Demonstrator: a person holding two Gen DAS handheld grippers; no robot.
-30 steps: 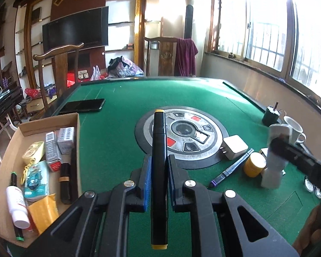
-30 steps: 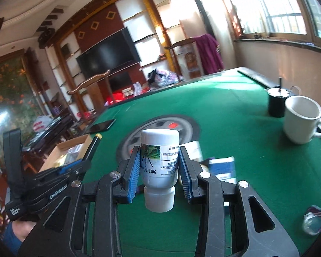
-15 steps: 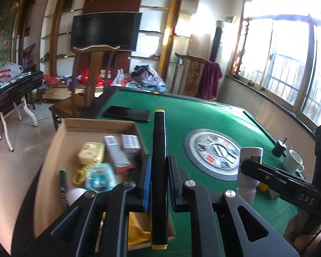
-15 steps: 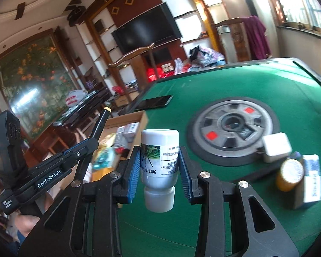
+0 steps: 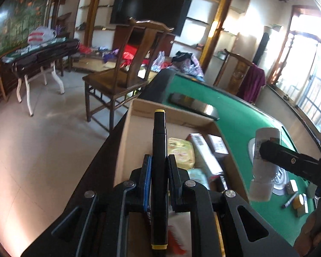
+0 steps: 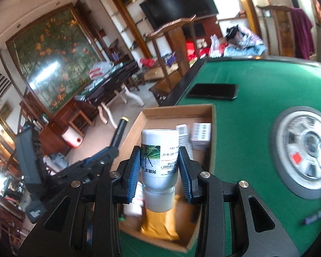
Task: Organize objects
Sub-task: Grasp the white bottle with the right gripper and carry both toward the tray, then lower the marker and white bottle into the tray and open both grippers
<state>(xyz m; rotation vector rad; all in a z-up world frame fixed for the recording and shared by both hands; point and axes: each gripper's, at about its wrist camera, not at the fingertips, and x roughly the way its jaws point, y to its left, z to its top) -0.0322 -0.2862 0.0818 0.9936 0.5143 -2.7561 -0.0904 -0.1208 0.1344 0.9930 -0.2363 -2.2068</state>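
Moved since a second ago: both grippers have swung from over the green counter (image 6: 246,81) to the cardboard box (image 6: 177,109) at its left edge.

Left gripper (image 5: 158,165): jaws nearly closed, clamped on a black marker (image 5: 159,141) with yellow ends, lying lengthwise between the pads and held above the box's left half.

Right gripper (image 6: 159,162): jaws part open, clamped on a white bottle (image 6: 159,150) (green-and-white label, cap toward the camera), held over the box.

Box contents: two small barcoded cartons (image 6: 201,132) at the far end, a yellow packet (image 5: 179,150), an orange pouch (image 6: 160,222) at the near end, a white bottle partly hidden under the gripper.

Counter, outside box: black phone (image 6: 214,91) just beyond the box; round grey centre panel (image 6: 306,152); purple pen (image 6: 318,214) at the right edge.
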